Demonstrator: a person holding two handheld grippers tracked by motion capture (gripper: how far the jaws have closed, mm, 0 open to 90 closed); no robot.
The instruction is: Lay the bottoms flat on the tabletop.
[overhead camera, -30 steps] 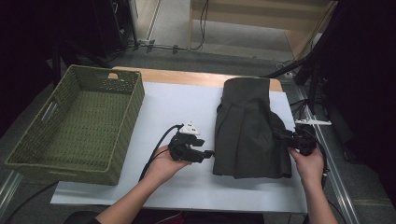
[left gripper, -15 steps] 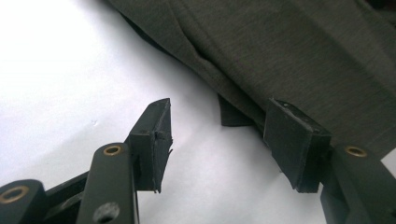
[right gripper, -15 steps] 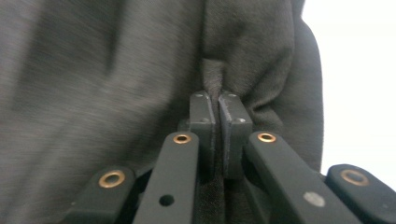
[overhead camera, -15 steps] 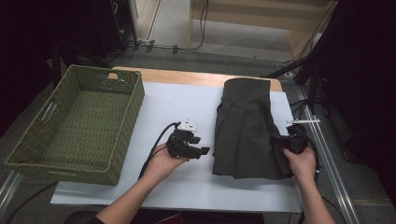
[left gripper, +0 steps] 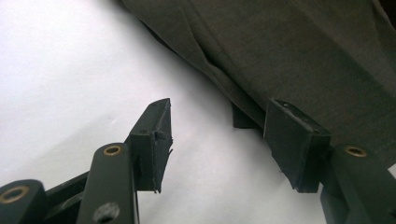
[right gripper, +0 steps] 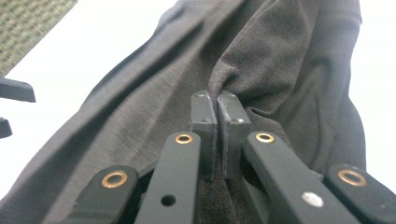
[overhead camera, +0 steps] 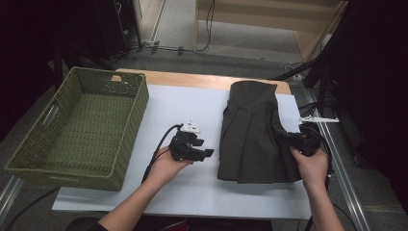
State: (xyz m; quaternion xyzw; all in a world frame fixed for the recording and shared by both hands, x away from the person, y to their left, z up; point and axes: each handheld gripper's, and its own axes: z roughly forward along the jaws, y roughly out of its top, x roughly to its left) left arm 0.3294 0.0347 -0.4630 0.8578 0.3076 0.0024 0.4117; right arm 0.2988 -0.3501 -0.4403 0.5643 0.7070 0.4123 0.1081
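Observation:
A dark grey-green folded garment (overhead camera: 248, 132) lies on the white table cover (overhead camera: 187, 103), right of centre. My right gripper (overhead camera: 283, 137) is at its right edge, shut on a pinched-up fold of the cloth; in the right gripper view the jaws (right gripper: 217, 101) meet with the garment (right gripper: 140, 107) bunched between them. My left gripper (overhead camera: 207, 153) is held just left of the garment, open. In the left gripper view its tips (left gripper: 224, 126) stand wide apart over the white cover, with the garment's edge (left gripper: 289, 51) just beyond them and nothing between them.
A green woven basket (overhead camera: 137, 113) stands at the left of the table, with nothing inside it. A wooden table edge (overhead camera: 192, 79) runs along the back. A metal rail (overhead camera: 339, 168) borders the right side. Cables trail from both grippers.
The right gripper has shifted slightly inward at the garment's right edge, with the cloth bunched at its jaws. The left gripper has barely moved.

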